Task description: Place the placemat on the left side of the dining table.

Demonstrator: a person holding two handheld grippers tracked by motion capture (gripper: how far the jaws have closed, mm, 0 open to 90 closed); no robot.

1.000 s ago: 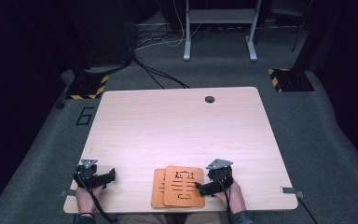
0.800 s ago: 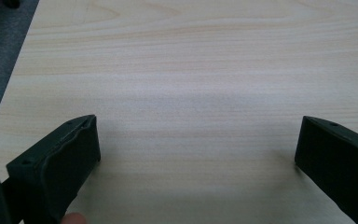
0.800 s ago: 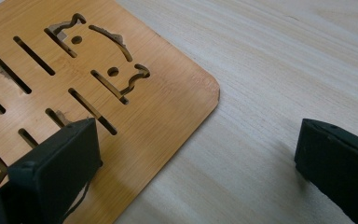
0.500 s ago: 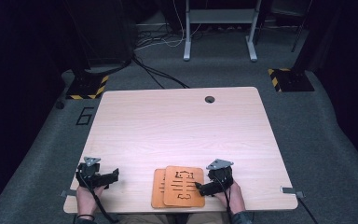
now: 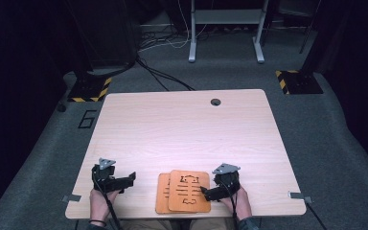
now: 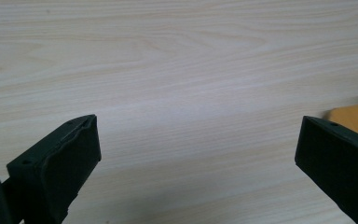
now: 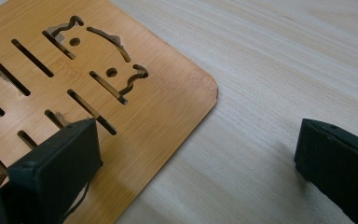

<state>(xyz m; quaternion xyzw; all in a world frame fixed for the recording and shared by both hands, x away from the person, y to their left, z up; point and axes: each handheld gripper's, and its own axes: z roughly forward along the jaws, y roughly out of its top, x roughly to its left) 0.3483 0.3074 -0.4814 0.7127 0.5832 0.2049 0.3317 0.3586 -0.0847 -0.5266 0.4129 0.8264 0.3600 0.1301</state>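
Right gripper view, upper mat's (image 7: 74,84) cutouts, both grippers (image 7: 196,158) (image 6: 196,158) spread wide, empty

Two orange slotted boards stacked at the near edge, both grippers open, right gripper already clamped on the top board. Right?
Not clamped. The right gripper is open in the right gripper view, one jaw over the top board, the other over bare table. Left gripper open, as stated.

Two boards lie stacked at the table's (image 5: 182,129) near edge, the upper board (image 5: 189,190) shifted right over the lower board (image 5: 161,194). The left tool (image 5: 133,177) sits left of them, apart; the right tool (image 5: 204,190) is over the upper board's right edge.
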